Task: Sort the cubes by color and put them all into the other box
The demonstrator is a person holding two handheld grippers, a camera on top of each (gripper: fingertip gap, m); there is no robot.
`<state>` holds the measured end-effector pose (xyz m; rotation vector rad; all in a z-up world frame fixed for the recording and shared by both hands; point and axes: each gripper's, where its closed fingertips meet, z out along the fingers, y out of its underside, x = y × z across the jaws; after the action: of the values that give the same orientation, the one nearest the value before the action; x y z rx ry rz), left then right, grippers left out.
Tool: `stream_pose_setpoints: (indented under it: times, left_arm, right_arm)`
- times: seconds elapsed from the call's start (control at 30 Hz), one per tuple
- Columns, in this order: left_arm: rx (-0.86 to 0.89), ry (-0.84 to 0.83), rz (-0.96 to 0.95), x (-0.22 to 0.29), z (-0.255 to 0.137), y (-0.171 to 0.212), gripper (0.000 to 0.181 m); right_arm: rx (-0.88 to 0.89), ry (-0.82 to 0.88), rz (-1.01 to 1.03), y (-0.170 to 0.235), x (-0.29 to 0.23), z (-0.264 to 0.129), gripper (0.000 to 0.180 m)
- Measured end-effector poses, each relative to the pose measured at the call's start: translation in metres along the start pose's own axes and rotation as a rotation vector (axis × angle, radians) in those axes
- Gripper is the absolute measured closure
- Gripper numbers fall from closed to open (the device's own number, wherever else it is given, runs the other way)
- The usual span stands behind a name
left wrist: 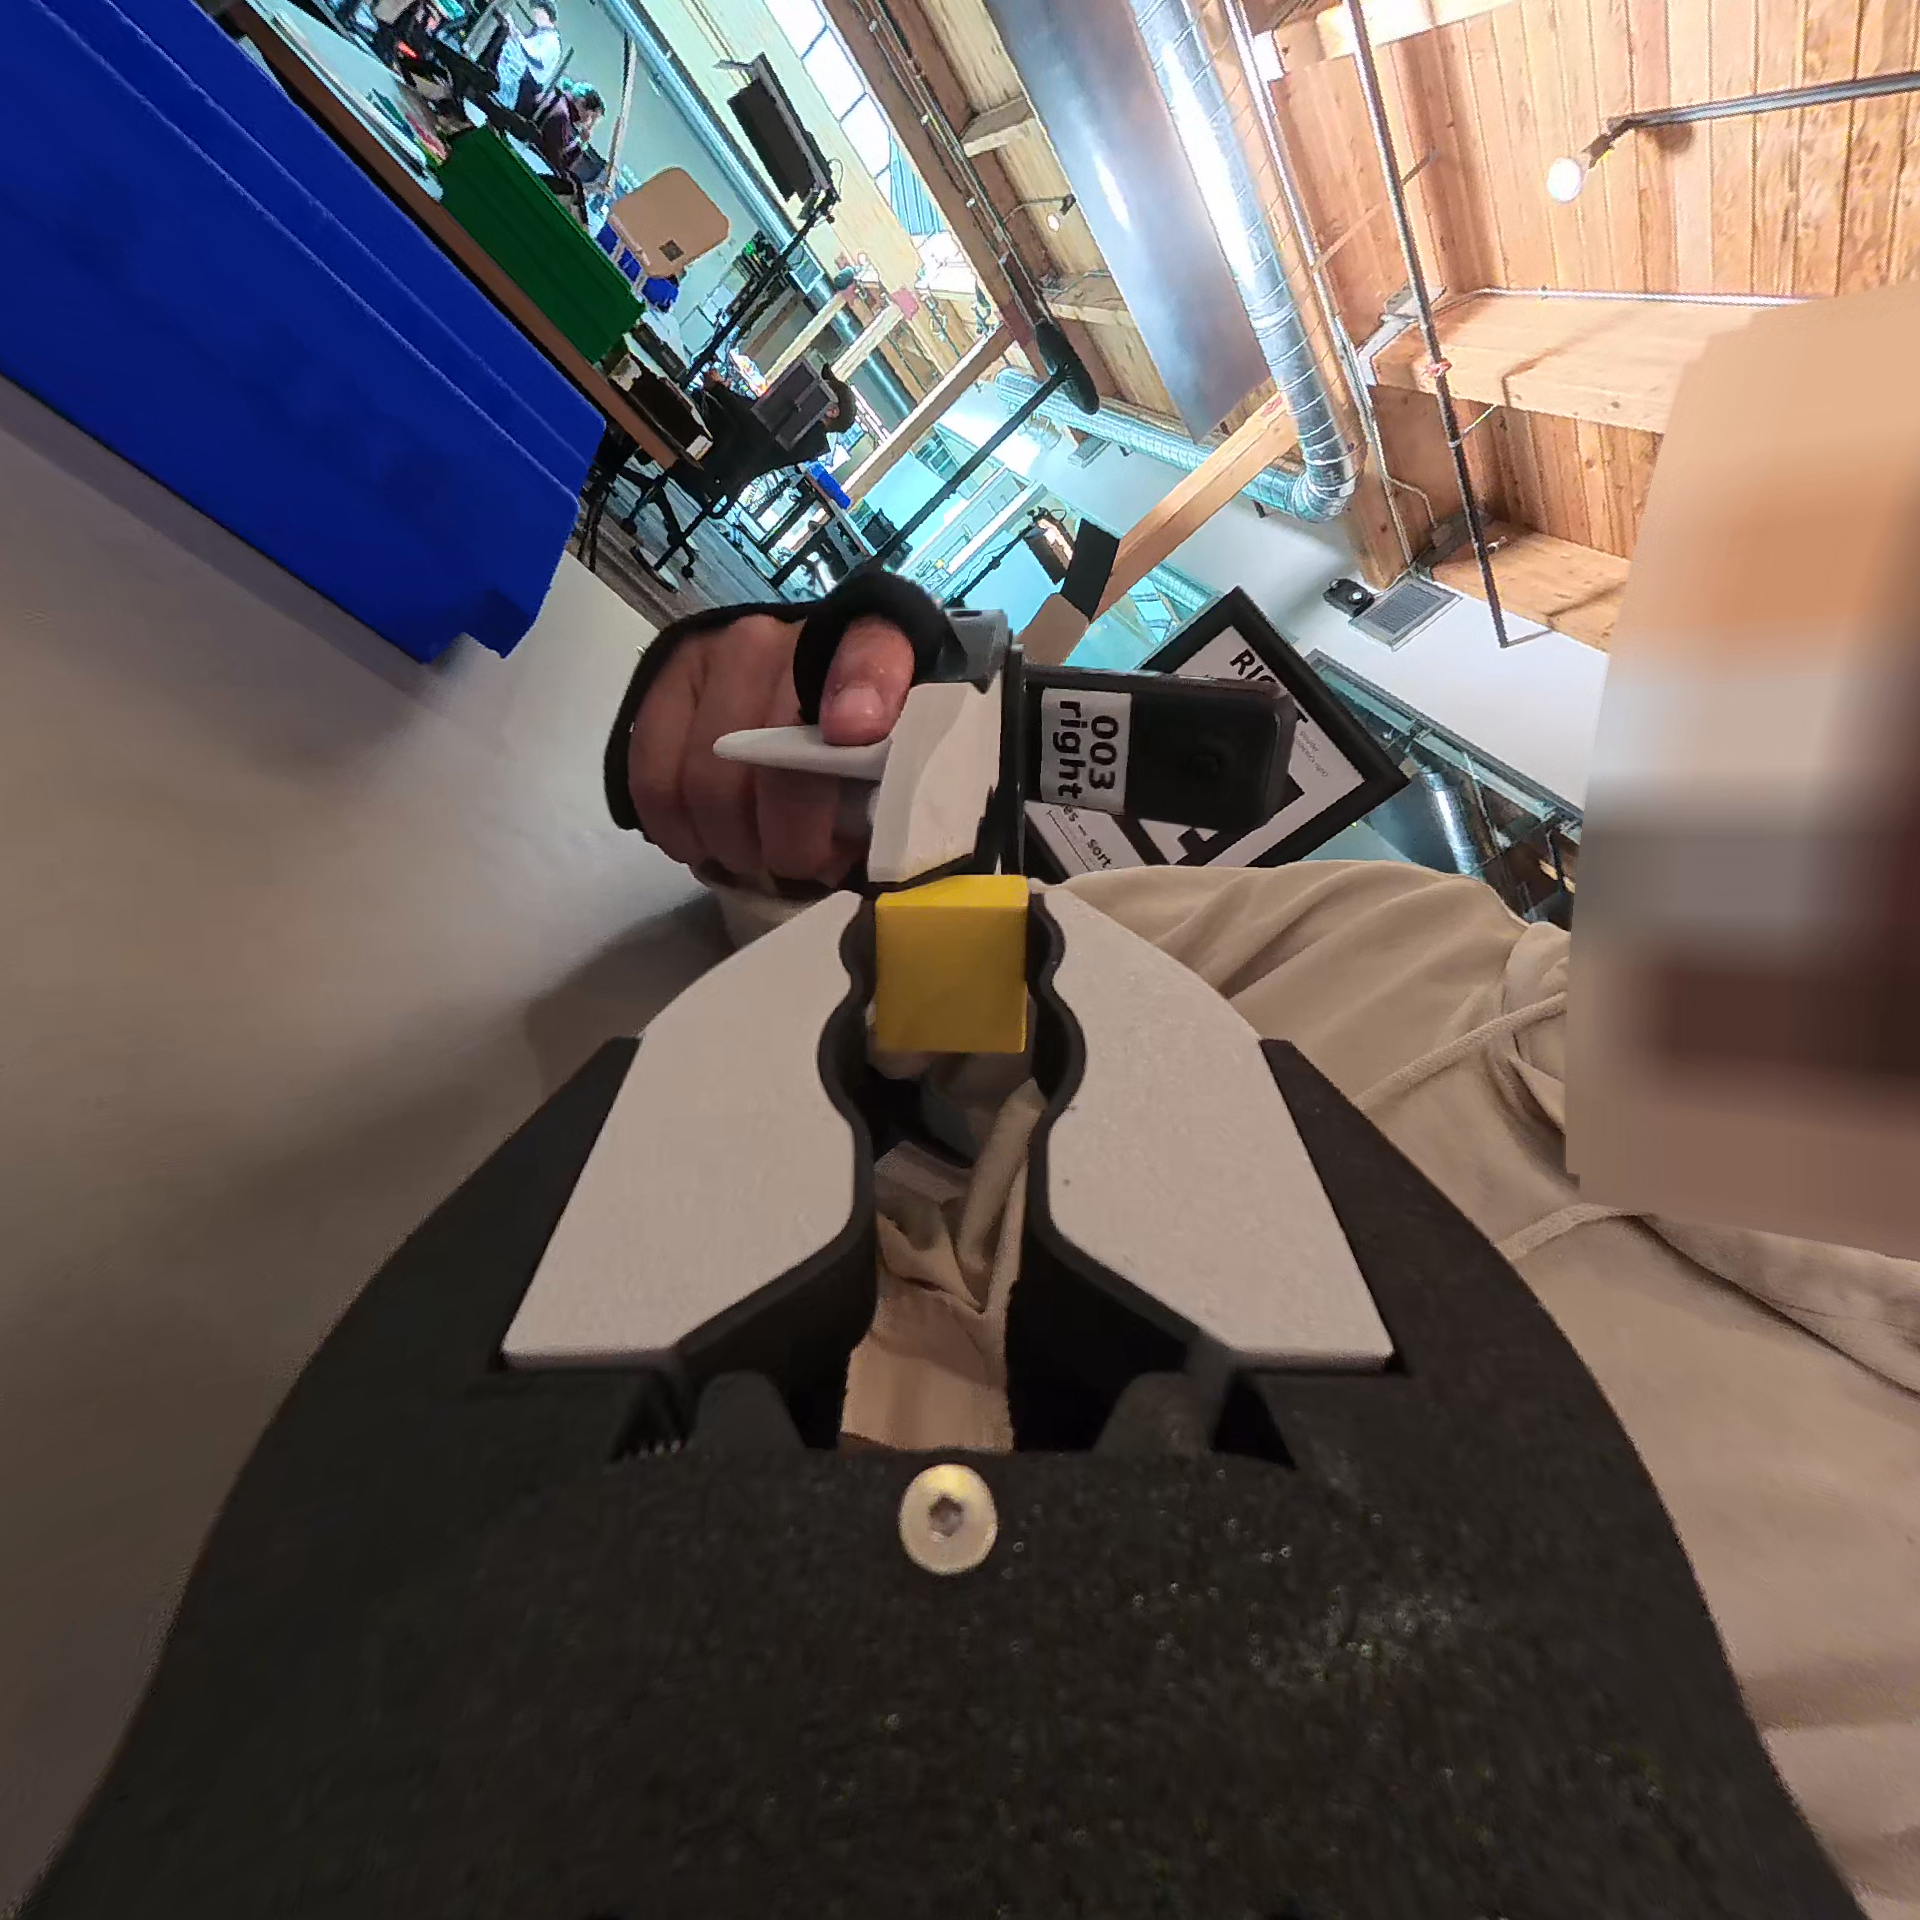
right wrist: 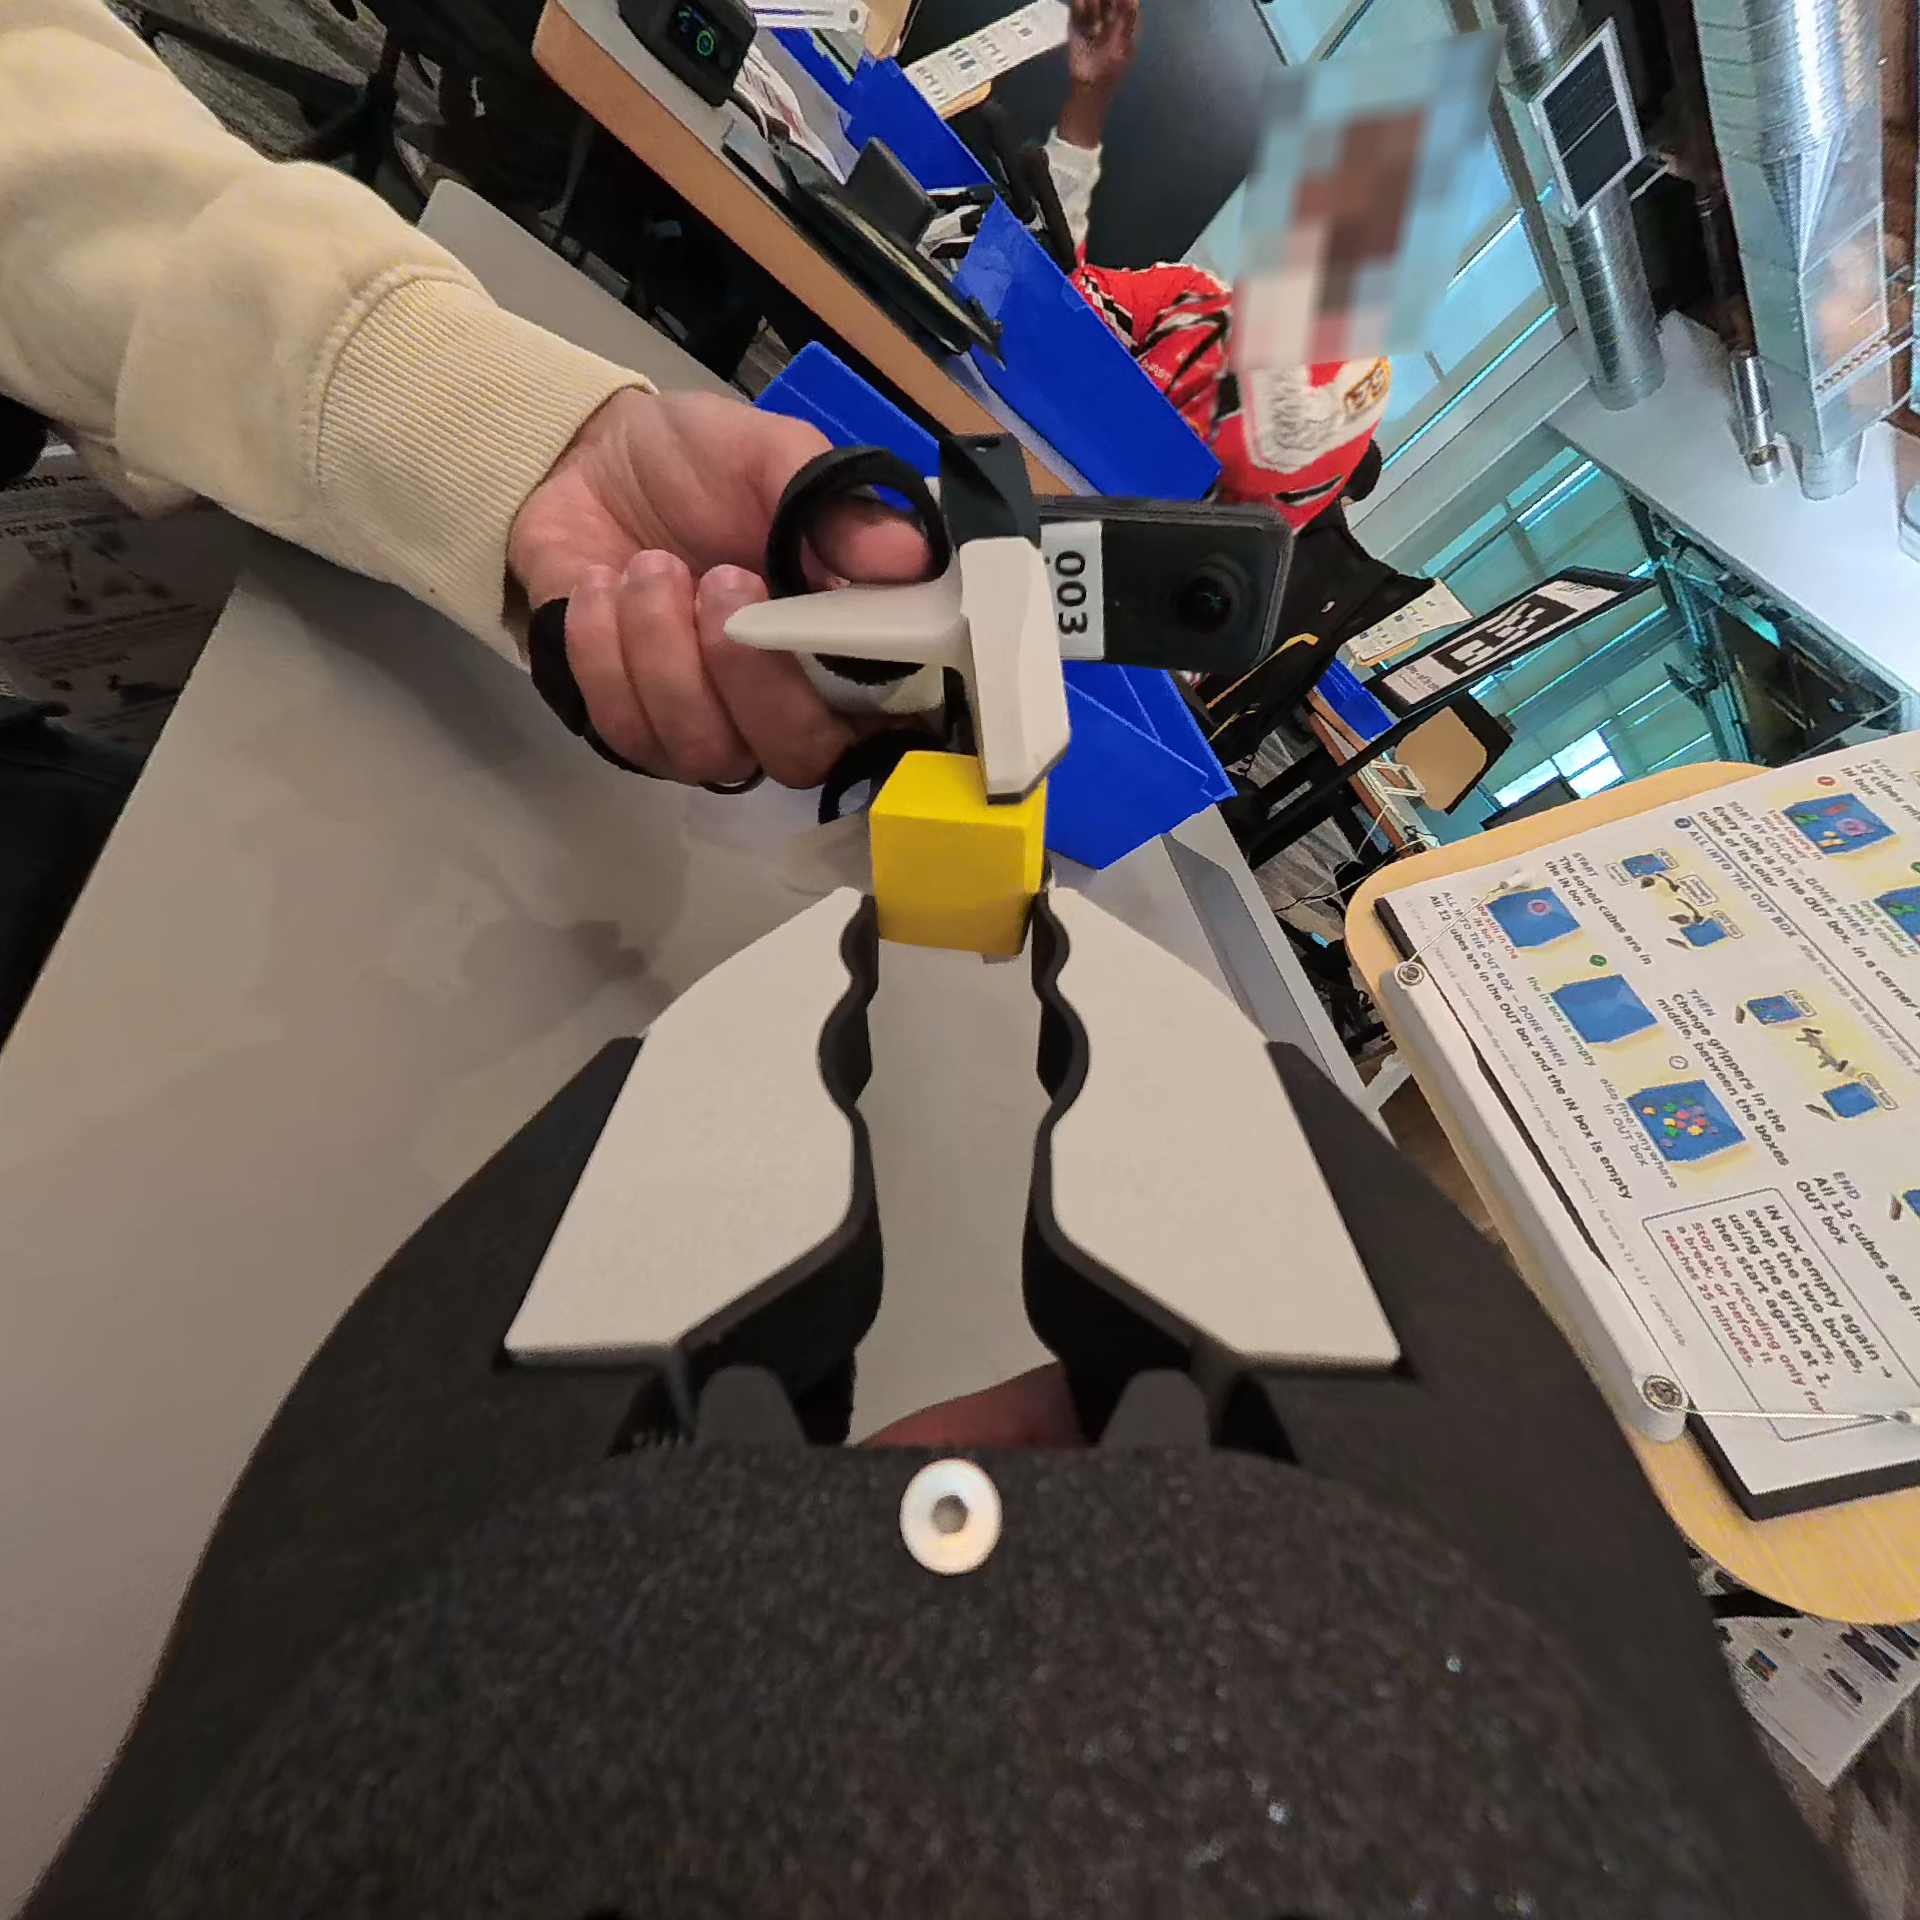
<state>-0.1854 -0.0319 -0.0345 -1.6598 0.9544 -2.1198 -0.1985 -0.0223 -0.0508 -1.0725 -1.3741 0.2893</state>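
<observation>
Left tongs [left wrist: 951, 935]: white jaws closed part-way onto the small yellow wooden-looking cube [left wrist: 951, 966], pads against both its sides at frame centre. Right tongs [right wrist: 951, 925]: same narrow gap, tips clamped on that cube's lower part, with one white finger of the opposite tongs overlapping its top edge, all in the air above the pale grey tabletop [right wrist: 312, 935]. Blue plastic bin [left wrist: 260, 312] at upper left of the left wrist view; printed instruction sheet [right wrist: 1662, 1091] at right edge of the right wrist view.

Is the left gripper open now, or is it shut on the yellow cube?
Shut. In the left wrist view, the left gripper has the yellow cube between its fingertips, with both pads against the cube's sides.
</observation>
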Motion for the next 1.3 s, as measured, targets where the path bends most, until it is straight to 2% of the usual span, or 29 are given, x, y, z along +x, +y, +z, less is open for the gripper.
stream_pose_setpoints:
  times: [0.13, 0.23, 0.33, 0.4, 0.43, 0.53, 0.57, 0.6, 0.7, 0.8, 0.87, 0.93, 1.0, 1.13, 1.3]
  left_arm:
    - [0.018, 0.047, -0.039, 0.004, 0.001, 0.000, 0.154]
    - [0.060, 0.064, -0.059, 0.009, -0.005, -0.004, 0.131]
    - [0.133, -0.050, -0.024, 0.008, -0.024, -0.008, 0.121]
    - [0.179, -0.267, 0.072, -0.002, -0.040, -0.006, 0.119]
    - [0.200, -0.426, 0.149, -0.011, -0.051, -0.005, 0.119]
    - [0.236, -1.043, 0.400, -0.040, -0.106, -0.003, 0.124]
    - [0.235, -1.190, 0.463, -0.043, -0.120, -0.001, 0.128]
    - [0.223, -1.266, 0.506, -0.042, -0.125, 0.003, 0.130]
    - [0.180, -1.264, 0.522, -0.041, -0.113, 0.015, 0.130]
    - [0.148, -1.237, 0.517, -0.041, -0.104, 0.022, 0.129]
    - [0.129, -1.239, 0.533, -0.041, -0.101, 0.025, 0.129]
    - [0.115, -1.232, 0.537, -0.042, -0.097, 0.025, 0.129]
    - [0.090, -1.208, 0.530, -0.044, -0.090, 0.027, 0.130]
    - [0.040, -1.217, 0.542, -0.051, -0.082, 0.031, 0.130]
    - [-0.017, -1.225, 0.578, -0.053, -0.073, 0.037, 0.129]
  right_arm:
    - [-0.007, 0.004, 0.006, -0.002, 0.000, -0.003, 0.152]
    - [-0.009, 0.021, 0.022, -0.003, 0.000, -0.007, 0.152]
    - [-0.030, 0.071, 0.079, 0.005, 0.007, -0.018, 0.152]
    - [-0.071, 0.127, 0.152, 0.019, 0.014, -0.029, 0.152]
    - [-0.087, 0.164, 0.201, 0.027, 0.019, -0.037, 0.152]
    - [-0.113, 0.263, 0.392, 0.051, 0.029, -0.062, 0.152]
    - [-0.117, 0.288, 0.449, 0.059, 0.031, -0.069, 0.152]
    - [-0.136, 0.305, 0.487, 0.066, 0.033, -0.075, 0.152]
    - [-0.194, 0.413, 0.557, 0.075, 0.055, -0.107, 0.152]
    - [-0.344, 0.559, 0.576, 0.087, 0.105, -0.170, 0.152]
    - [-0.502, 0.622, 0.642, 0.115, 0.139, -0.216, 0.152]
    - [-0.670, 0.611, 0.719, 0.161, 0.161, -0.246, 0.152]
    - [-0.812, 0.533, 0.850, 0.214, 0.170, -0.255, 0.152]
    - [-1.006, 0.384, 0.966, 0.294, 0.183, -0.239, 0.152]
    - [-1.310, 0.393, 1.103, 0.368, 0.191, -0.250, 0.151]
